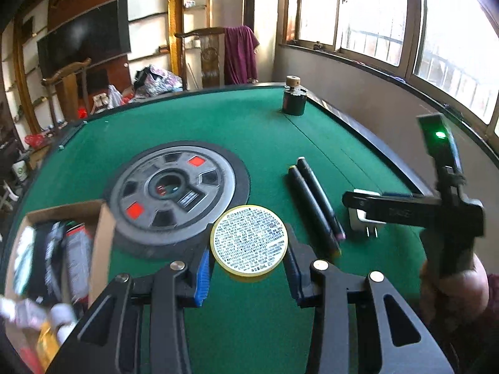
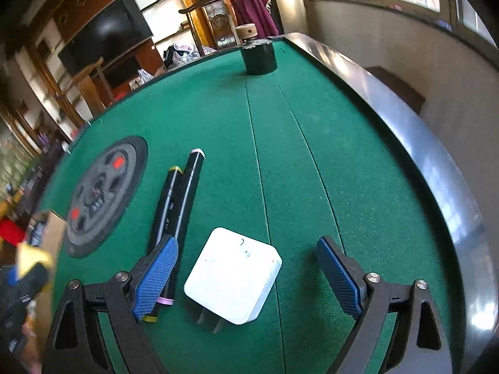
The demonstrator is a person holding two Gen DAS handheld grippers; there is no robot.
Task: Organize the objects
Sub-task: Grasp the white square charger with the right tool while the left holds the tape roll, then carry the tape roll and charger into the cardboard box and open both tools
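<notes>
My left gripper (image 1: 248, 272) is shut on a round yellow tin (image 1: 249, 240) with a printed white label, held above the green felt table (image 1: 249, 137). A cardboard box (image 1: 103, 218) holding several items stands at lower left, its contents blurred. My right gripper (image 2: 246, 249) stands open, its blue pads (image 2: 156, 274) either side of a white plug charger (image 2: 234, 271) lying on the felt without touching it. Two black markers (image 2: 184, 199) lie side by side just left of the charger, under the left pad. The right gripper (image 1: 352, 201) also shows at the right of the left wrist view.
A grey round dial with red squares (image 1: 174, 193) is set in the table's middle. A black jar with a wooden knob (image 1: 293, 99) stands at the far edge. The table's dark raised rim (image 2: 421, 155) runs along the right, with a wall and windows beyond.
</notes>
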